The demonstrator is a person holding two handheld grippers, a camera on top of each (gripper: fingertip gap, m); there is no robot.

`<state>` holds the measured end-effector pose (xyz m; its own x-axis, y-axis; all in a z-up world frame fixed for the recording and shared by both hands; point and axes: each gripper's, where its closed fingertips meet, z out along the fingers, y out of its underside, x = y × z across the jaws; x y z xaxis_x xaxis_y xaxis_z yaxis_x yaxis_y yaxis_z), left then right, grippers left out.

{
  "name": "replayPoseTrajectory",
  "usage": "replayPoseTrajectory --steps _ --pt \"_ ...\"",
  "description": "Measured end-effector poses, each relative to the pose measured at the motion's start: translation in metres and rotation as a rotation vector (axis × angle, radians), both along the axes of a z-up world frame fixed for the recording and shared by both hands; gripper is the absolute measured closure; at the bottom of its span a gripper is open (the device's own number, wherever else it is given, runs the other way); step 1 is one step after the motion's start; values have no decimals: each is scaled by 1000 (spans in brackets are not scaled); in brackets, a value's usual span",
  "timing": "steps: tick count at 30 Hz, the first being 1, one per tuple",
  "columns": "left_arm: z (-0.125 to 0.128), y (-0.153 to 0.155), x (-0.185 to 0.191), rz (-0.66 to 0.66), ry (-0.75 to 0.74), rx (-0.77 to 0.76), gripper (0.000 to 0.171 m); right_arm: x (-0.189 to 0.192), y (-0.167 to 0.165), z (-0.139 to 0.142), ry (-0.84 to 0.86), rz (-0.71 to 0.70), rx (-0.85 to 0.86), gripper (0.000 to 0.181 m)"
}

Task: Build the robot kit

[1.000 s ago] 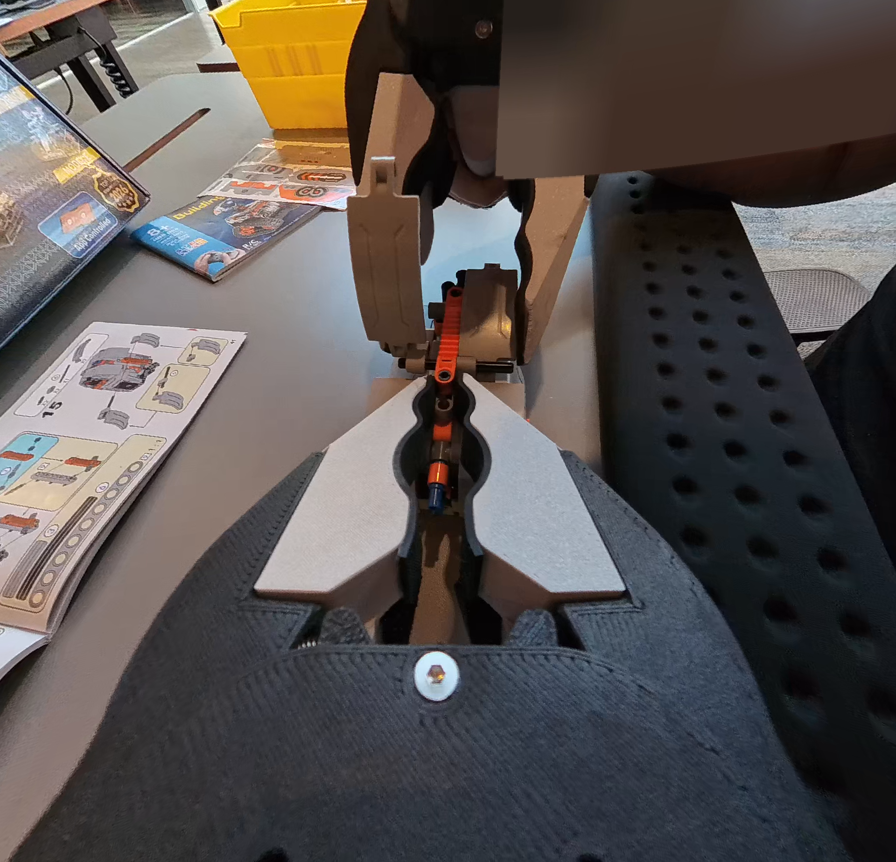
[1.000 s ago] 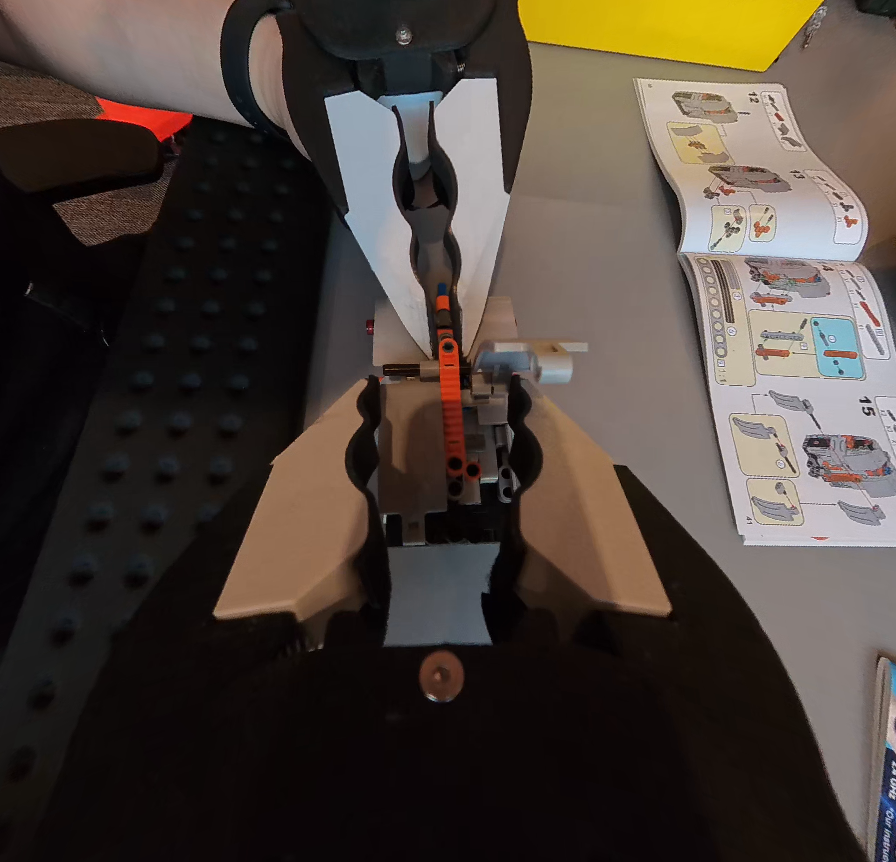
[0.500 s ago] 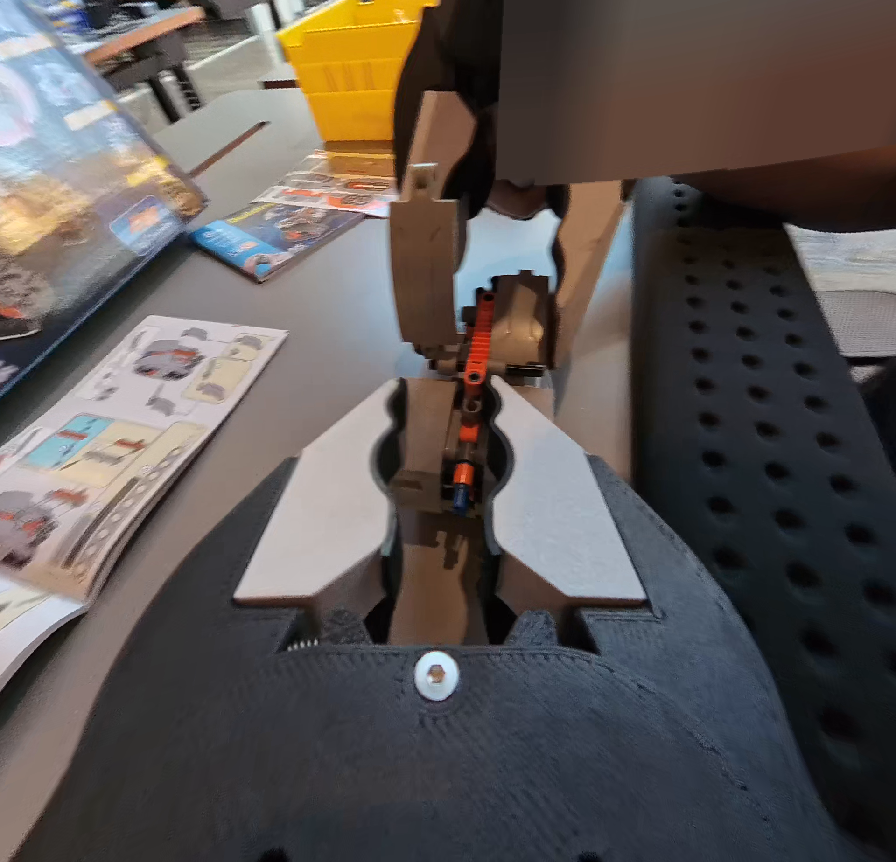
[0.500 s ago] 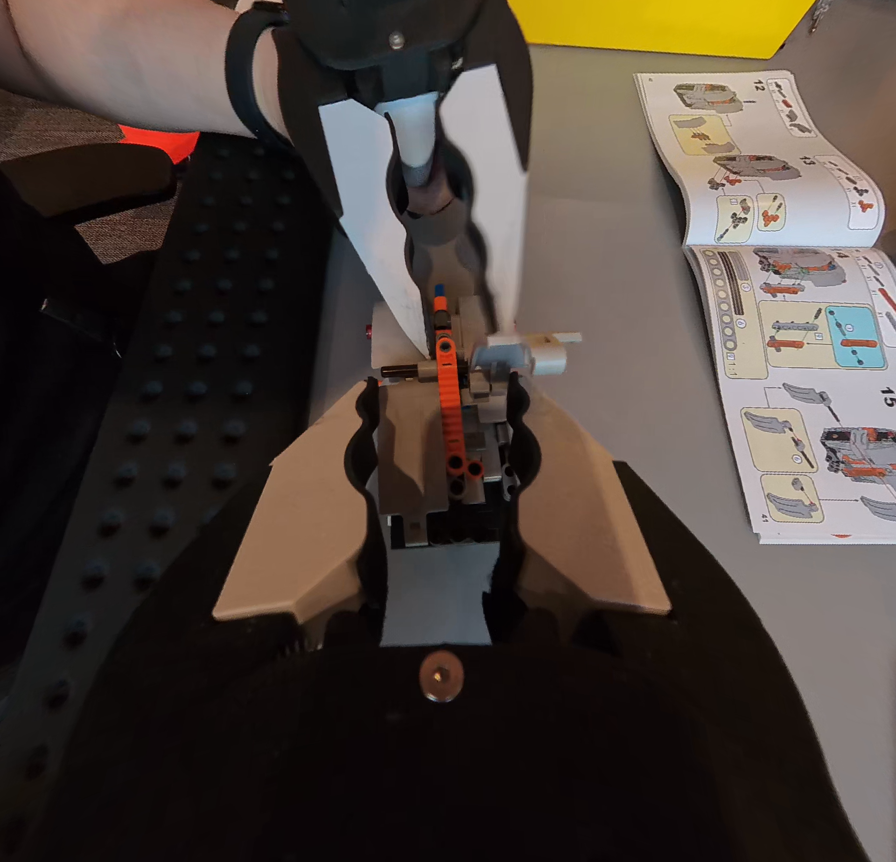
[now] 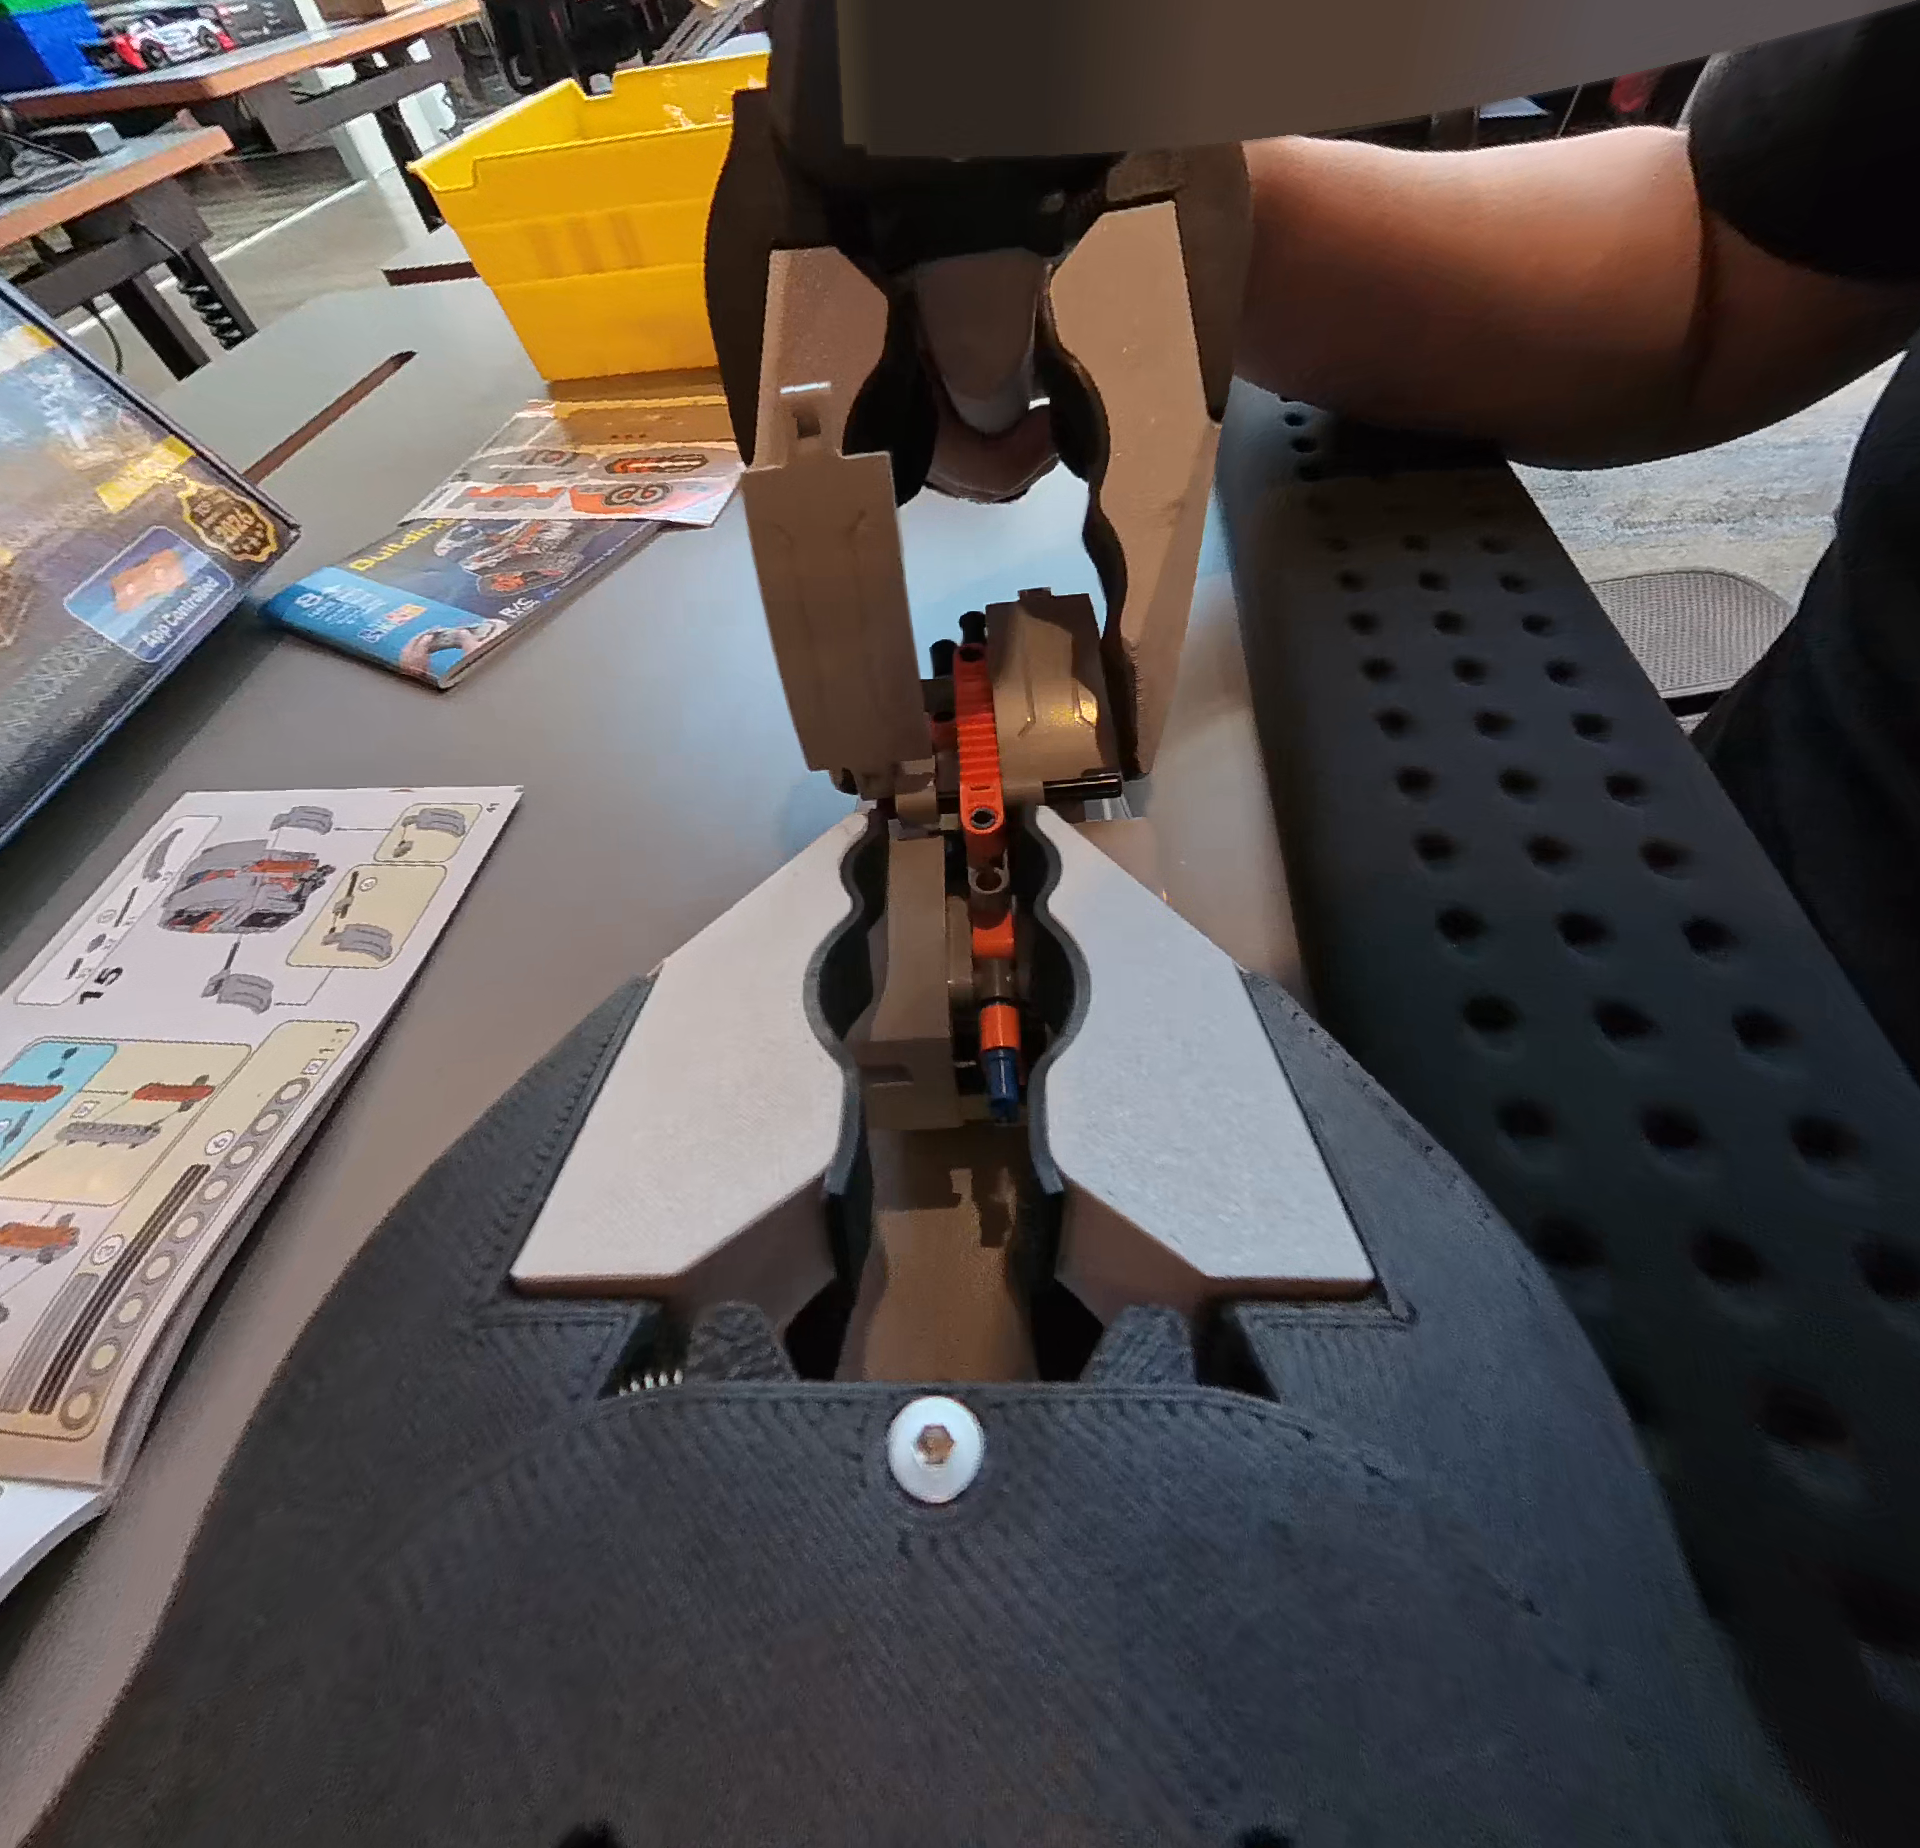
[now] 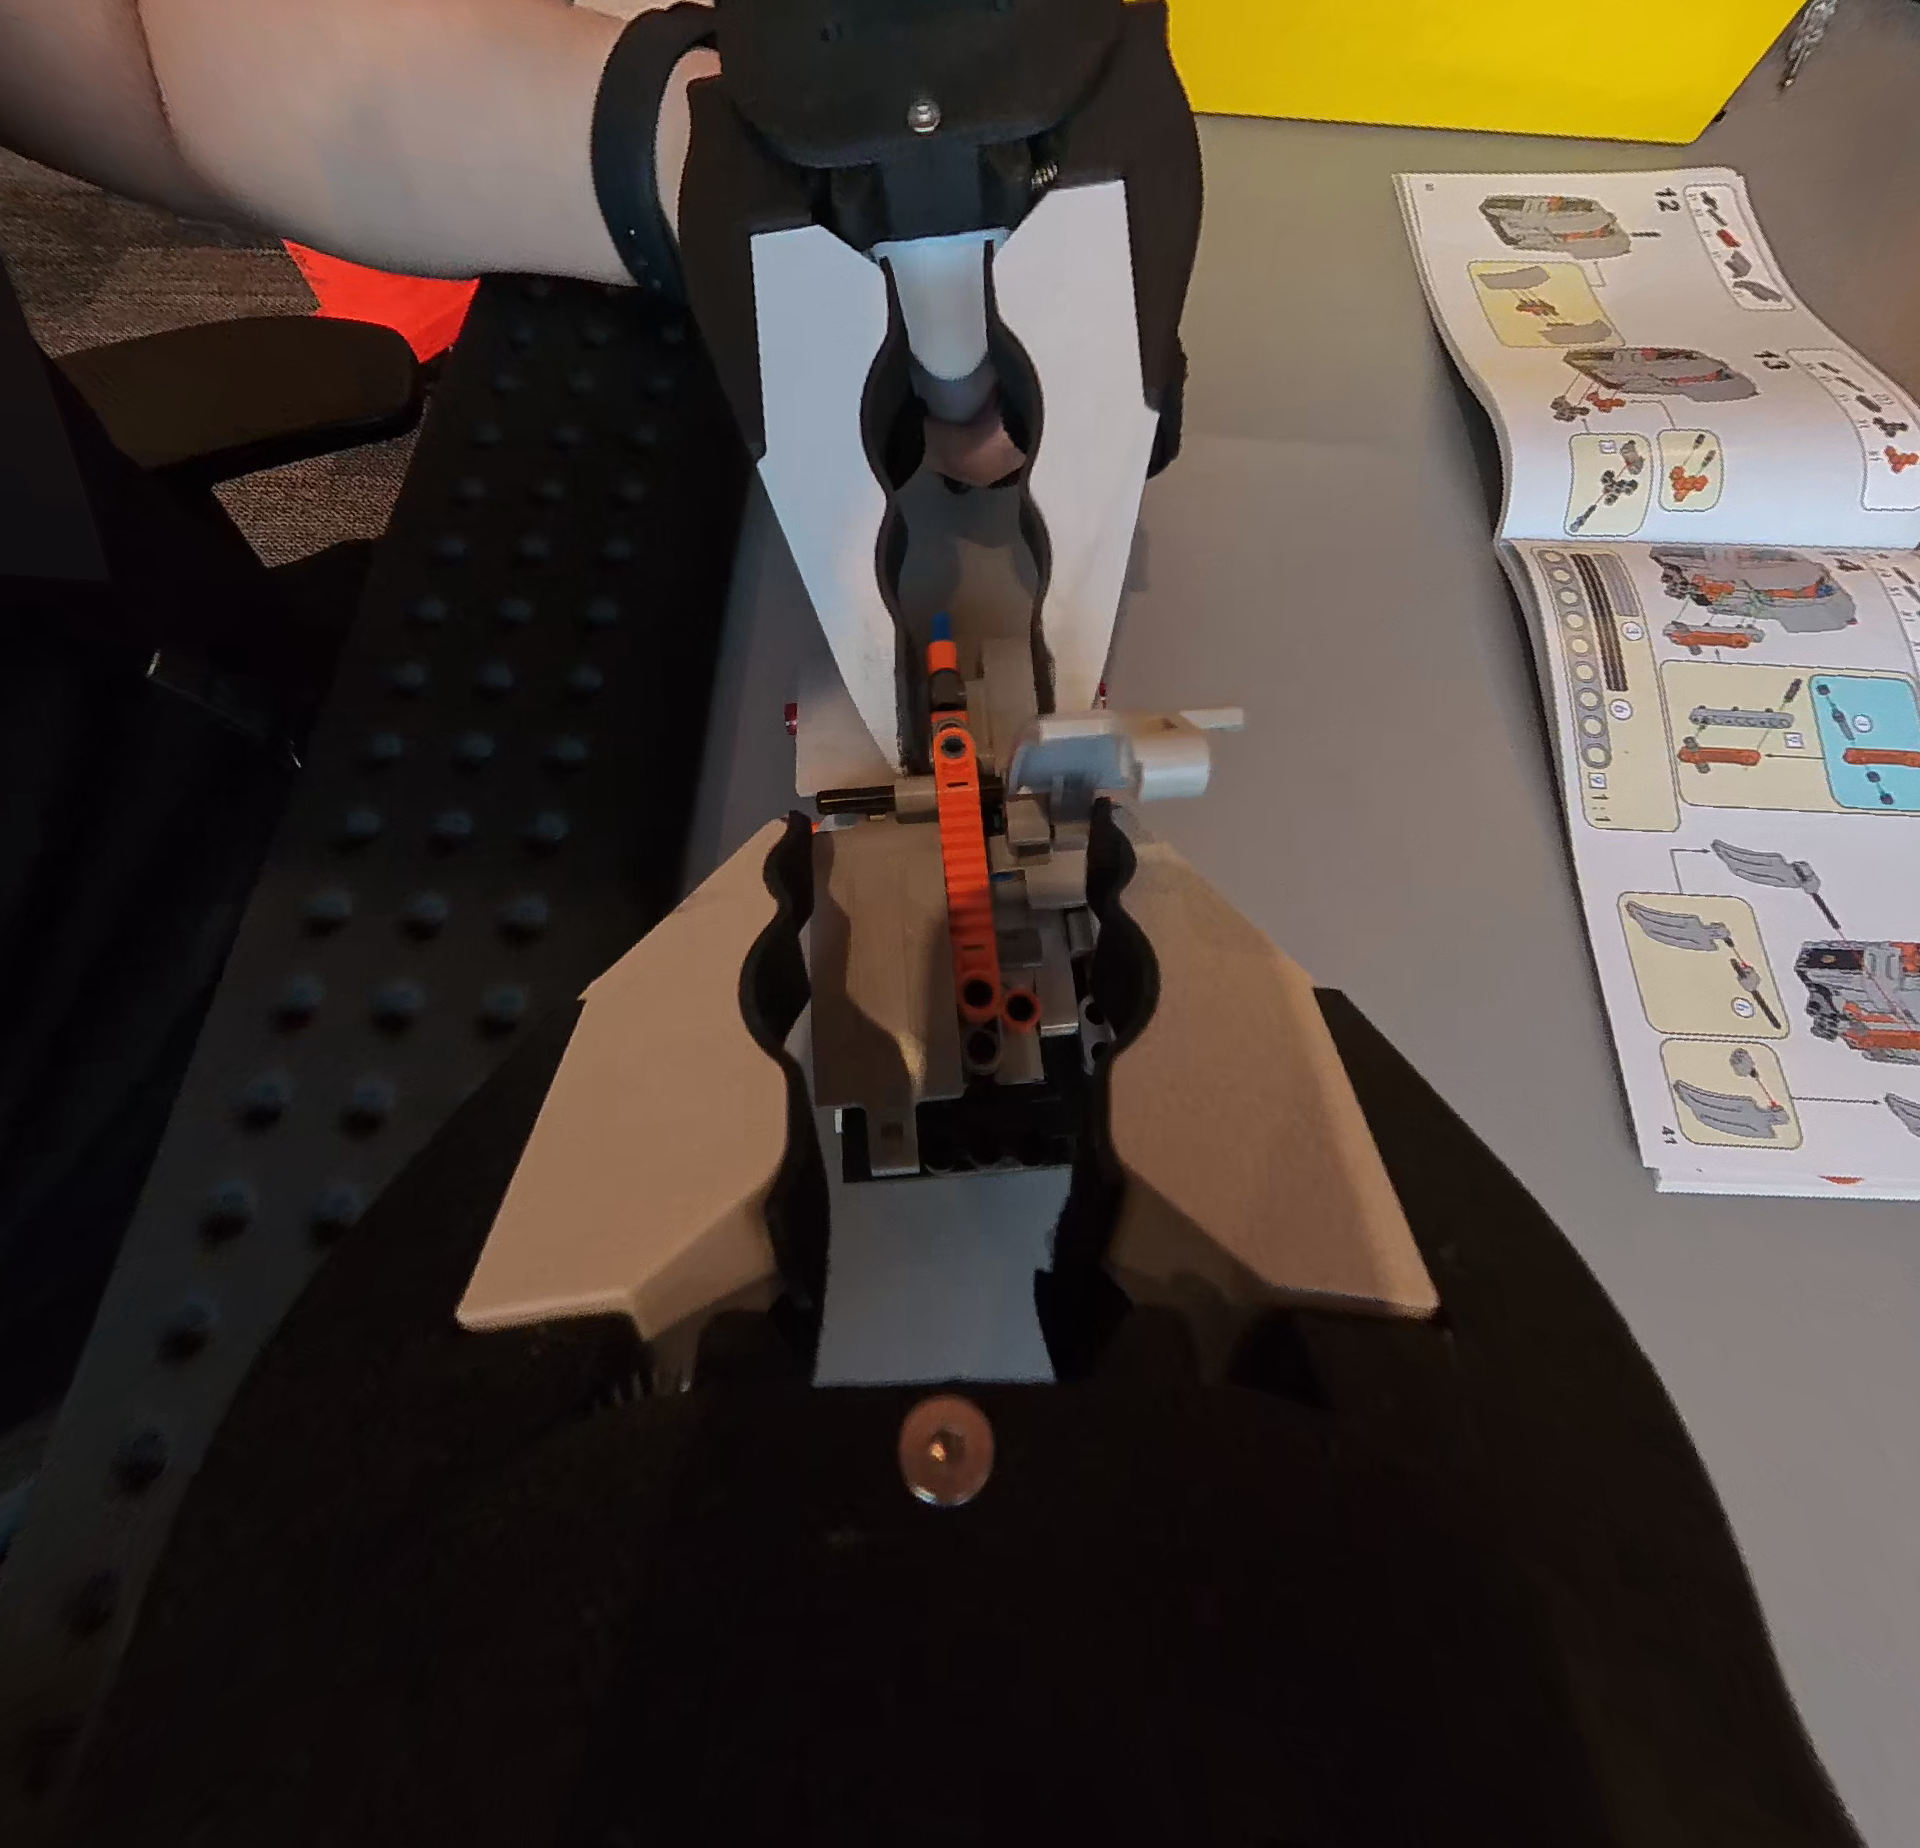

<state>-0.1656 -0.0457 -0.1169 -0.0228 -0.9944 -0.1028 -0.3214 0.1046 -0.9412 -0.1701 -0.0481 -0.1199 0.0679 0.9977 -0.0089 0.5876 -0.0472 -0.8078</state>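
Observation:
A small grey brick assembly (image 5: pixel 1044 692) with an orange beam (image 5: pixel 977 749) hangs above the grey table (image 5: pixel 623 718) between my two grippers, which face each other. My left gripper (image 5: pixel 951 842) is shut on its near end: a grey piece and an orange and blue axle (image 5: pixel 997 1045) sit between the fingers. My right gripper (image 6: pixel 948 842) is shut on the assembly's grey body (image 6: pixel 883 977), beside the orange beam (image 6: pixel 966 884). A light grey curved piece (image 6: pixel 1112 759) sticks out to the right. Each gripper shows in the other's view, the right (image 5: pixel 1003 759) and the left (image 6: pixel 971 728).
An open instruction booklet (image 5: pixel 208 1019) (image 6: pixel 1714 759) lies on the table. A yellow bin (image 5: pixel 592 240) (image 6: pixel 1455 22) stands at the far end. A printed box (image 5: pixel 83 572), a blue booklet (image 5: pixel 447 593) and a sticker sheet (image 5: pixel 592 468) lie left. A black perforated pad (image 5: pixel 1558 915) (image 6: pixel 416 863) runs alongside. The grippers are tip to tip, or close to it.
My left gripper's fingers spread from a narrow pinch on the axle and now also take in a grey piece. The left wrist view tilted up. My right gripper kept its hold.

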Motion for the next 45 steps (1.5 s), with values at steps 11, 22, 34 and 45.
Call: replayPoseTrajectory --steps 11,22,34,45 --pt "0 -1 -2 -45 -5 -42 154 -2 -2 0 4 5 1 129" --pt "0 -2 -3 -54 -10 -49 155 -3 -4 0 12 14 -4 131" --pt "0 -2 -4 -32 -14 -57 158 -4 -3 1 46 17 -37 134" --pt "1 14 -16 82 -8 -44 151 6 -8 2 62 25 -130 126"
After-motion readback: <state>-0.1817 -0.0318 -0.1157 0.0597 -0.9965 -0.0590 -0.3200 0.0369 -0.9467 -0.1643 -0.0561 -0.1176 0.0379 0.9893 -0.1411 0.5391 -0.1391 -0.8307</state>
